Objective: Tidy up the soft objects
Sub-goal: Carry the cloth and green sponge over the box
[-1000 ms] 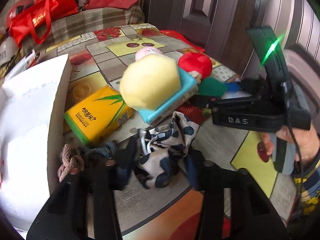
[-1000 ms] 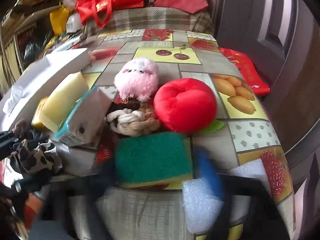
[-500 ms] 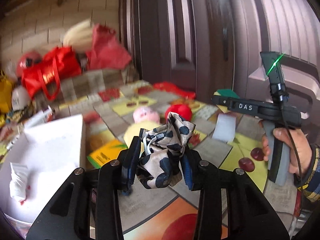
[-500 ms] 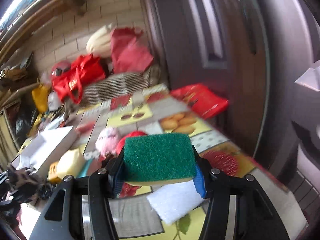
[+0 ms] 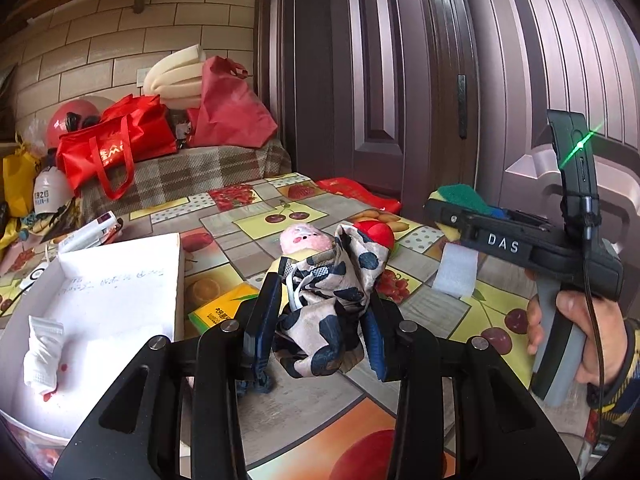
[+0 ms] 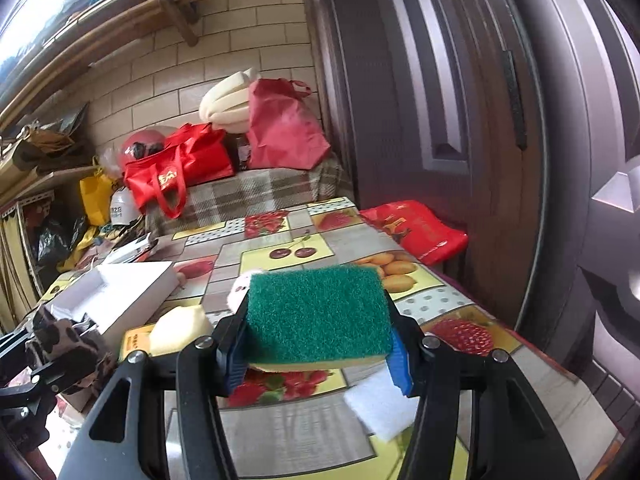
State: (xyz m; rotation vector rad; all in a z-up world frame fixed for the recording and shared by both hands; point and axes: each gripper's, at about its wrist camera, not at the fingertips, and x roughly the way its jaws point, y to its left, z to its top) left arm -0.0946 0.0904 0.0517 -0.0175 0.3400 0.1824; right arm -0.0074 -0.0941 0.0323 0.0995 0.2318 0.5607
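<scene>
My left gripper [image 5: 320, 320] is shut on a white cloth with dark blue spots [image 5: 332, 300] and holds it above the table. My right gripper [image 6: 316, 336] is shut on a green-topped yellow sponge [image 6: 316, 316], also lifted; it shows in the left wrist view [image 5: 460, 196] at the right. On the table lie a pink plush [image 5: 306, 238], a red plush [image 5: 374, 230], a yellow sponge [image 6: 180, 328] and a white foam pad [image 6: 380, 412]. The spotted cloth shows at the left of the right wrist view [image 6: 64, 344].
An open white box [image 5: 100, 300] with a white sock [image 5: 42, 354] in it stands at the left. A yellow tissue pack [image 5: 224, 306] lies beside it. Red bags [image 5: 116, 144] sit on a plaid-covered bench behind the table. A dark door [image 5: 400, 80] stands at the right.
Both grippers have lifted off the table, the left with the spotted cloth, the right with the green sponge. Since half a second ago they rose a little more.
</scene>
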